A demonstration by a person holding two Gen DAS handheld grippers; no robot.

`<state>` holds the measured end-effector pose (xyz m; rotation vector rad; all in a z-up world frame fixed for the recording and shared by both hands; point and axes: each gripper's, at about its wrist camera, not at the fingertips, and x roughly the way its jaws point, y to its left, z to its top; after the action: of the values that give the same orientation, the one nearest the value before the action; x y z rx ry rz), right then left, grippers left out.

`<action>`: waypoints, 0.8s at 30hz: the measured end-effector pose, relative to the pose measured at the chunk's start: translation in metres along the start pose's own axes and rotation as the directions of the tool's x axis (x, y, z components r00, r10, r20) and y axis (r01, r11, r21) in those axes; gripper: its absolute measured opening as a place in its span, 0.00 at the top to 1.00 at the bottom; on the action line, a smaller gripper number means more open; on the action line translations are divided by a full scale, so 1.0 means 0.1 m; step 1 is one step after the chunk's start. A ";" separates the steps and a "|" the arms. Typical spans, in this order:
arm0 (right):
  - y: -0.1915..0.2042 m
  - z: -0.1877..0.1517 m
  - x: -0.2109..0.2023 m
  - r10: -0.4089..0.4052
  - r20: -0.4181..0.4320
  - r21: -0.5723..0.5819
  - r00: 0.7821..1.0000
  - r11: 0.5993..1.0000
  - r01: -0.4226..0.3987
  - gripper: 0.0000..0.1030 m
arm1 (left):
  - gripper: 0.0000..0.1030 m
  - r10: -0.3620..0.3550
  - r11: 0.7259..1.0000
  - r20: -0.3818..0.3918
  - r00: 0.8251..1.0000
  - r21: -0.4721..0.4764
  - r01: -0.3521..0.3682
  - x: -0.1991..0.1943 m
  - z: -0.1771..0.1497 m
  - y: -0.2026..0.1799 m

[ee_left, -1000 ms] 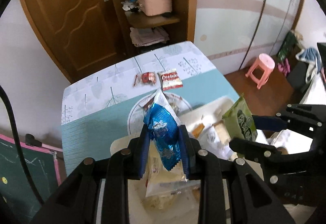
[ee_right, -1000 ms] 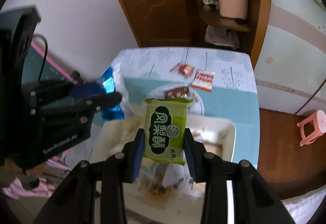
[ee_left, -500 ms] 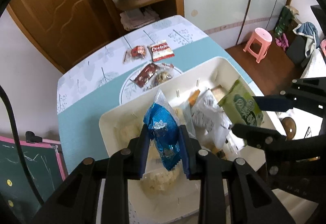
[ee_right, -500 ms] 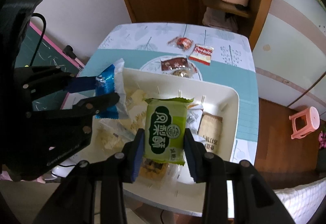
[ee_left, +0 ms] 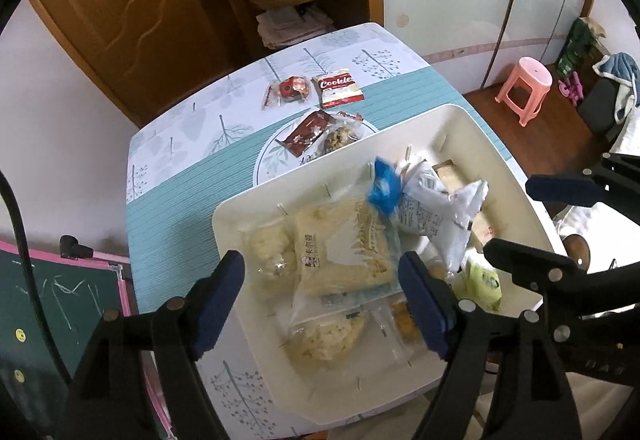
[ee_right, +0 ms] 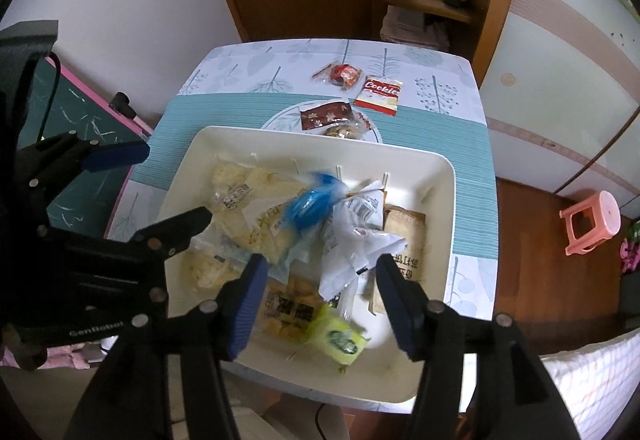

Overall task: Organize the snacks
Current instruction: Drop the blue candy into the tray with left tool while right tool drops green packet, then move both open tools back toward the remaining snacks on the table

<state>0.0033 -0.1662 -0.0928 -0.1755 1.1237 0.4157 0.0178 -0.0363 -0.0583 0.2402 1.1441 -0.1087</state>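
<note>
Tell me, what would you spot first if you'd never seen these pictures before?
Probably the big cream tray heaped with snack packets, right under both grippers. A blurry blue packet sits mid-pile and a green one by the near rim. Beyond the tray, a red cookie packet lies on the table.

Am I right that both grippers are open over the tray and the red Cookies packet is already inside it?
Not quite. The Cookies packet still lies on the tablecloth beyond the tray, as the right wrist view shows. The rest holds: left gripper and right gripper have just opened, nothing between their pads.
</note>
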 end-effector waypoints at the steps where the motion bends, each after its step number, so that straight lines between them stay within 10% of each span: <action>1: 0.01 0.00 0.00 0.000 0.001 -0.004 1.000 1.000 0.000 0.45 | 0.24 -0.001 1.000 0.000 1.000 -0.001 0.001 0.00 0.00 0.00; 24: 0.01 0.04 -0.04 0.009 0.022 -0.013 1.000 1.000 -0.009 0.45 | 0.24 0.001 1.000 0.023 1.000 -0.018 -0.001 -0.03 0.08 0.05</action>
<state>0.0044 -0.1645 -0.0879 -0.1764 1.1004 0.4322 0.0245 -0.0336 -0.0515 0.2231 1.1212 -0.0998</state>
